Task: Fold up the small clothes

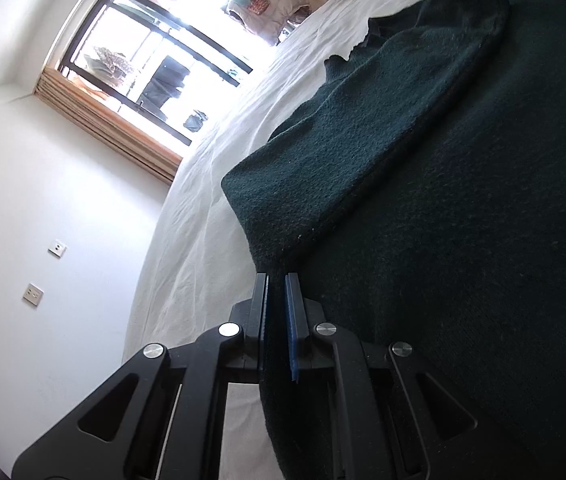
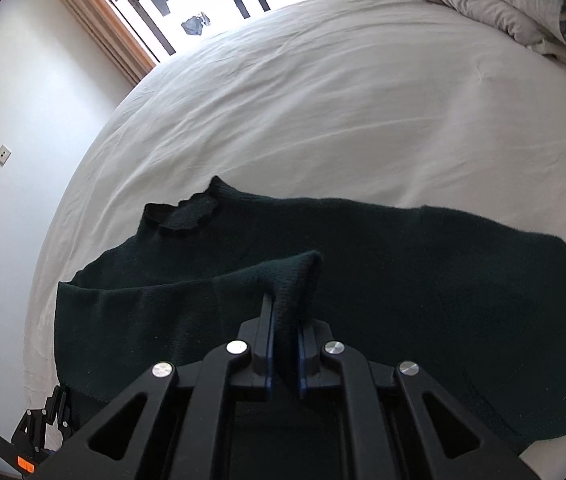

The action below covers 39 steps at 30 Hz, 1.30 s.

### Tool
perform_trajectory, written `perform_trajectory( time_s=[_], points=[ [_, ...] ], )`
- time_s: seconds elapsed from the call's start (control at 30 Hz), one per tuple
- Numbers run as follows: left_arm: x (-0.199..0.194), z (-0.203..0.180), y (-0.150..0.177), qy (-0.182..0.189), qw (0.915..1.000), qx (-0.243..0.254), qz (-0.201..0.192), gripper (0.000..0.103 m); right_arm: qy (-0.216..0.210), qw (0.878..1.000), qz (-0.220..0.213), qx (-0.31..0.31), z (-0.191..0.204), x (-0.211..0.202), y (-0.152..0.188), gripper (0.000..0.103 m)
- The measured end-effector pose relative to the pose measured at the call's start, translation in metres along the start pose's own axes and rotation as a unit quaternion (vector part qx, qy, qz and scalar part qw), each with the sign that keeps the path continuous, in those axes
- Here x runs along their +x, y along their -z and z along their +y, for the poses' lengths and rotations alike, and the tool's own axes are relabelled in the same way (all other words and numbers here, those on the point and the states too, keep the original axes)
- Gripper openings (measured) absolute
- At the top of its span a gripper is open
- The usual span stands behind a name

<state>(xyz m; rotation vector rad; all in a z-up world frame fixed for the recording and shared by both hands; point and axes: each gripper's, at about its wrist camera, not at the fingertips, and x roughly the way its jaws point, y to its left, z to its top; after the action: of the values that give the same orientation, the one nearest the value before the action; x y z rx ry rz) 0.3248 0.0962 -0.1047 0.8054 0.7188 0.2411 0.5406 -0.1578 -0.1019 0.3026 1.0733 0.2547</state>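
Nearest, the right hand-held gripper [image 2: 284, 320] is clamped on the cuff of a sleeve [image 2: 187, 292] that is folded across the dark green sweater [image 2: 423, 280]. The left hand-held gripper [image 1: 276, 284] pinches the sweater's edge, fabric between its nearly closed jaws. The sweater lies spread on the white bed [image 2: 323, 100], collar [image 2: 187, 212] toward the window [image 1: 155, 48]. To fold well, I judge both grips should carry the fabric across level, lay it smooth, and release only once it rests flat.

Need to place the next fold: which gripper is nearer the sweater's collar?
Right, probably. The right gripper pinches a sleeve end over the sweater, just below the collar. The left gripper clamps the sweater's edge, farther from it.
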Motion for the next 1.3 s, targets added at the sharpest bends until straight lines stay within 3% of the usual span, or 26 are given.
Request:
perform_trajectory(
  time_s=[0.2, 0.3, 0.37, 0.43, 0.5, 0.6, 0.7, 0.83, 0.97, 1.03, 1.13, 1.23, 1.3],
  points=[
    [-0.035, 0.024, -0.013, 0.042, 0.9982, -0.039, -0.019, 0.008, 0.001, 1.000, 0.013, 0.013, -0.016, 0.011, 0.008, 0.018],
    [-0.039, 0.035, -0.040, 0.052, 0.9965, -0.055, -0.036, 0.008, 0.000, 1.000, 0.011, 0.016, -0.020, 0.011, 0.008, 0.020],
    [-0.026, 0.037, -0.061, 0.066, 0.9951, -0.064, -0.038, 0.008, 0.002, 1.000, 0.007, 0.016, -0.021, 0.011, 0.008, 0.020],
    [-0.004, 0.032, -0.077, 0.052, 0.9965, -0.053, -0.038, 0.008, 0.005, 1.000, 0.005, 0.015, -0.022, 0.011, 0.006, 0.021],
    [0.027, 0.021, -0.085, 0.045, 0.9984, -0.032, -0.012, 0.008, 0.006, 1.000, 0.003, 0.021, -0.025, 0.011, 0.006, 0.026],
    [0.061, 0.021, -0.077, 0.046, 0.9975, -0.040, 0.034, 0.008, 0.028, 0.999, -0.007, 0.027, -0.032, 0.002, 0.006, 0.031],
    [0.066, 0.024, -0.068, 0.054, 0.9963, -0.054, 0.038, 0.008, 0.086, 0.995, -0.043, 0.011, -0.029, -0.019, 0.005, 0.037],
    [0.066, 0.012, -0.064, 0.030, 0.9984, -0.038, 0.029, 0.008, 0.006, 0.997, -0.077, -0.016, 0.007, -0.035, 0.009, 0.037],
    [0.068, 0.015, -0.057, 0.044, 0.9973, -0.052, 0.025, 0.008, -0.035, 0.996, -0.044, -0.066, 0.040, -0.009, 0.022, 0.037],
    [0.074, 0.016, -0.059, 0.054, 0.9964, -0.061, 0.025, 0.008, -0.031, 0.999, -0.013, -0.040, 0.030, 0.014, 0.028, 0.037],
    [0.077, 0.015, -0.059, 0.057, 0.9960, -0.063, 0.026, 0.008, -0.075, 0.997, -0.023, 0.008, -0.002, 0.019, 0.032, 0.027],
    [0.078, 0.013, -0.058, 0.052, 0.9964, -0.063, 0.024, 0.008, -0.085, 0.995, -0.033, 0.046, -0.033, 0.010, 0.031, 0.019],
    [0.077, 0.013, -0.056, 0.050, 0.9965, -0.063, 0.024, 0.008, -0.071, 0.995, -0.044, 0.059, -0.050, 0.002, 0.033, 0.003]
  ],
)
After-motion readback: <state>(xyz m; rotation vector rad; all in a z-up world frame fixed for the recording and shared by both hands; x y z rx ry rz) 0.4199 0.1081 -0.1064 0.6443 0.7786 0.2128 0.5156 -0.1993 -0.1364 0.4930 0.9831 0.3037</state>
